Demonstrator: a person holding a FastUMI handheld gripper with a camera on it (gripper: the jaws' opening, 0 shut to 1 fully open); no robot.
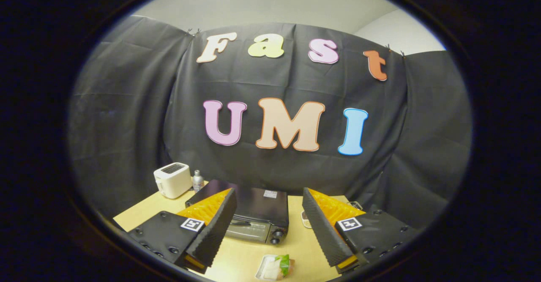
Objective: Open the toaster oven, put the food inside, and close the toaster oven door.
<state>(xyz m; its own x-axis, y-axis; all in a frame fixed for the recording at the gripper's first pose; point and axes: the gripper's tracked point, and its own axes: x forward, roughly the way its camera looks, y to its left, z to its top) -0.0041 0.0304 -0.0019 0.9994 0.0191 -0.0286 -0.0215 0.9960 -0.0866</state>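
Toaster oven (253,214) sits on the wooden table (139,214), door closed, showing in the gap between the fingers and just beyond their tips. Food (277,267), a pale piece with a green leaf, lies in front of the oven at about six o'clock from it. The gripper (268,197) hangs above, fingers spread wide, gripping nothing. At ten o'clock from the oven stand a white toaster (172,179) and a small metal bottle (197,180). A small object (305,218) lies at its three o'clock.
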